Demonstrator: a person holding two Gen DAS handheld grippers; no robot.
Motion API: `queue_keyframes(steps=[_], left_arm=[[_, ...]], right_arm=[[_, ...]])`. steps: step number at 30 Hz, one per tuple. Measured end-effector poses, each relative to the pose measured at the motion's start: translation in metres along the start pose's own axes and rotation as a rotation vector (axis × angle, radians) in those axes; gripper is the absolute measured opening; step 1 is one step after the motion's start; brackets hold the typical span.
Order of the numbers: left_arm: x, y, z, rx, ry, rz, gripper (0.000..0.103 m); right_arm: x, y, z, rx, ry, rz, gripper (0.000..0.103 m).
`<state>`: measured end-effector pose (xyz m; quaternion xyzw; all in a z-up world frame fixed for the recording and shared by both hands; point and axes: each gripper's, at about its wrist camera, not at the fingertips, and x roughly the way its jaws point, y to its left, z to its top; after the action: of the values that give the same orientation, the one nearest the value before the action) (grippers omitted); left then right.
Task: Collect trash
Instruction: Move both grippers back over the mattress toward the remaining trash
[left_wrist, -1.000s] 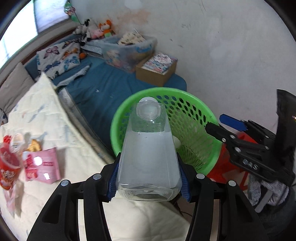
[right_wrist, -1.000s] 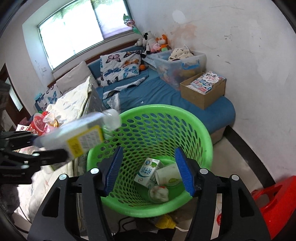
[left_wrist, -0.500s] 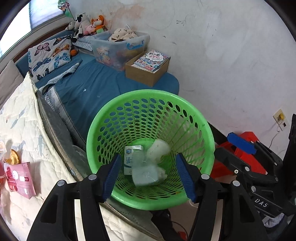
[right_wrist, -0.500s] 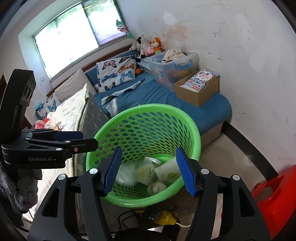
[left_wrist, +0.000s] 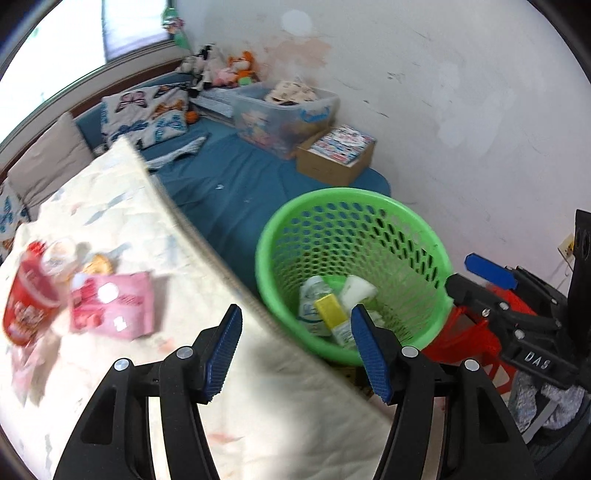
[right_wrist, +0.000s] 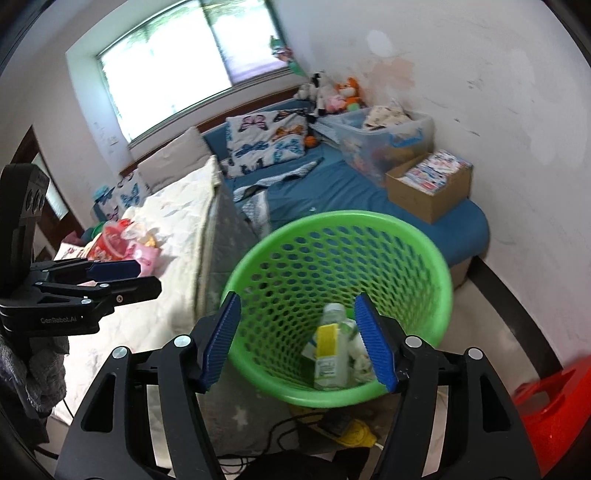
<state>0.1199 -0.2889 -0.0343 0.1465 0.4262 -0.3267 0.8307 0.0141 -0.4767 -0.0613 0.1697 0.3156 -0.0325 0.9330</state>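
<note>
Turning from the basket (left_wrist: 354, 201) with left gripper (left_wrist: 295, 354) fingers apart and empty, right gripper (right_wrist: 297, 338) fingers opening empty, we are eyeing the pink packet (left_wrist: 112, 304) lying left on the bed (left_wrist: 122, 206).

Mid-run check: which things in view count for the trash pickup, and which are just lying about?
Job:
green basket
bottle in it
red cup on quilt
pink packet on quilt

Lying about:
cardboard box
clear bin
plush toys
butterfly pillow

Green perforated basket (right_wrist: 406, 236): holds 1 clear bottle (right_wrist: 332, 350) with yellow label, plus pale litter. Right gripper (right_wrist: 299, 343): jaws opening, nothing between them, above basket's near rim. Left gripper (right_wrist: 125, 278): left edge, over cream quilt (right_wrist: 173, 206). Red cup (right_wrist: 112, 240), pink packet (right_wrist: 146, 256): on quilt.
</note>
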Motion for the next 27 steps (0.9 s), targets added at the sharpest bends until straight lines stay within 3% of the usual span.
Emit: queue_keyframes(steps=[18, 27], left_arm=[[-0.072, 0.153, -0.063, -0.237, -0.04, 0.221, 0.066], [-0.087, 0.209, -0.093, -0.331, -0.035, 0.289, 0.069]], right_arm=[[0.052, 0.133, 0.017, -0.282, 0.093, 0.179, 0.079], [0.089, 0.196, 0.023, -0.436, 0.148, 0.238, 0.083]])
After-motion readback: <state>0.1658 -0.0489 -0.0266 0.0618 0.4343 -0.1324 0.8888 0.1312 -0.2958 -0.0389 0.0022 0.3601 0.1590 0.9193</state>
